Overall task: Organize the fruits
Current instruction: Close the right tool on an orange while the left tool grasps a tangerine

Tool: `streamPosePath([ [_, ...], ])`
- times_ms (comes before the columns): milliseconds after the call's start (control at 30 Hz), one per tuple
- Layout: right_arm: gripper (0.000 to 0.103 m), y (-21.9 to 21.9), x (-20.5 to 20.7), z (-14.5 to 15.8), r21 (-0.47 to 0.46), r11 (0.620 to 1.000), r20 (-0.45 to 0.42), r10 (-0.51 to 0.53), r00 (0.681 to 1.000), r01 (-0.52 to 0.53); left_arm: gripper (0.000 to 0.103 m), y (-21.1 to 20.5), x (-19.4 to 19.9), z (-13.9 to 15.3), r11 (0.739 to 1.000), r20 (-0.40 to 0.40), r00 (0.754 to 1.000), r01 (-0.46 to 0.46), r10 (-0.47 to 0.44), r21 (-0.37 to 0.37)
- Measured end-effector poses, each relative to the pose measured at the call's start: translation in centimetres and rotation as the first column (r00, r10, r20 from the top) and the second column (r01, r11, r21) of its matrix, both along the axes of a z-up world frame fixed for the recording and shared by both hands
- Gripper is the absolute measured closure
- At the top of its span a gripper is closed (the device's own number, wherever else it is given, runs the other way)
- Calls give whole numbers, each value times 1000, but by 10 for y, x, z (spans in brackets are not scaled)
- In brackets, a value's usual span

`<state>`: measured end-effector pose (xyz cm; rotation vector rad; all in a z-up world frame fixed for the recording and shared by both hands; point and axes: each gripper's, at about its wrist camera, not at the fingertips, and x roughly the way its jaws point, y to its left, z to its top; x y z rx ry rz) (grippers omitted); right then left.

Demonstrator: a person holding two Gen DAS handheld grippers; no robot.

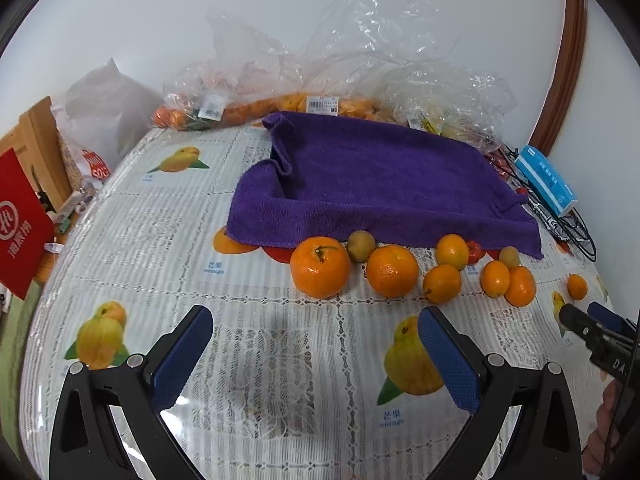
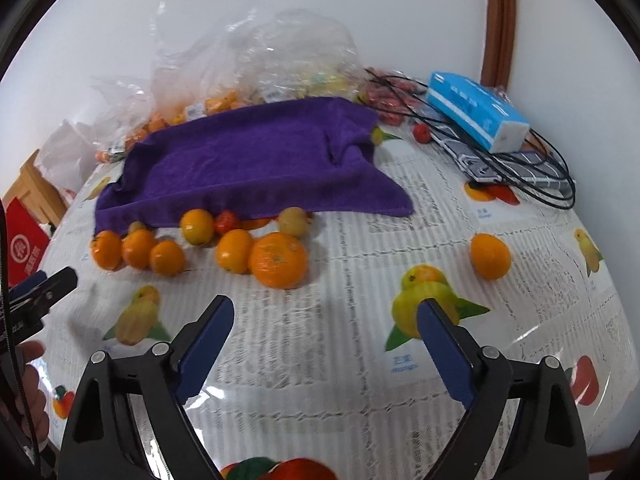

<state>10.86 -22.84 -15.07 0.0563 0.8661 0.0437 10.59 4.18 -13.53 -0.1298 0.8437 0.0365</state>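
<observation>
A row of oranges lies on the fruit-print tablecloth along the near edge of a purple towel (image 1: 372,184). The biggest orange (image 1: 320,268) is just beyond my left gripper (image 1: 316,316), which stands open above the cloth with nothing between its blue pads. In the right wrist view, my right gripper (image 2: 326,306) is also open and holds nothing, short of a large orange (image 2: 278,260). A single orange (image 2: 490,256) sits apart to the right. Small red fruits (image 2: 226,222) and a brownish-green fruit (image 2: 293,222) lie among the oranges. Each gripper shows at the edge of the other's view.
Clear plastic bags (image 1: 320,80) holding more fruit are piled at the back against the wall. A blue tissue box (image 2: 476,116) and black cables (image 2: 520,176) lie at the back right. A red bag (image 1: 20,216) and a wooden box stand off the table's left edge.
</observation>
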Motion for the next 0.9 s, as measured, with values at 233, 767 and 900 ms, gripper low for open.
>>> streamPosePath([
  [233,28,-18,15,-9,61,998,3,-20,1000,20,0,10,11,-9,999,7,1000,-25,25,-48],
  [767,54,33,51,-36,14,990,-12,138,990,-138,10,18,32,-23,1000,-27,1000,-5,5,-7],
  [900,54,38,56,-41,2,990,-17,142,990,-142,16,18,38,-26,1000,-34,999,2,-3,-21],
])
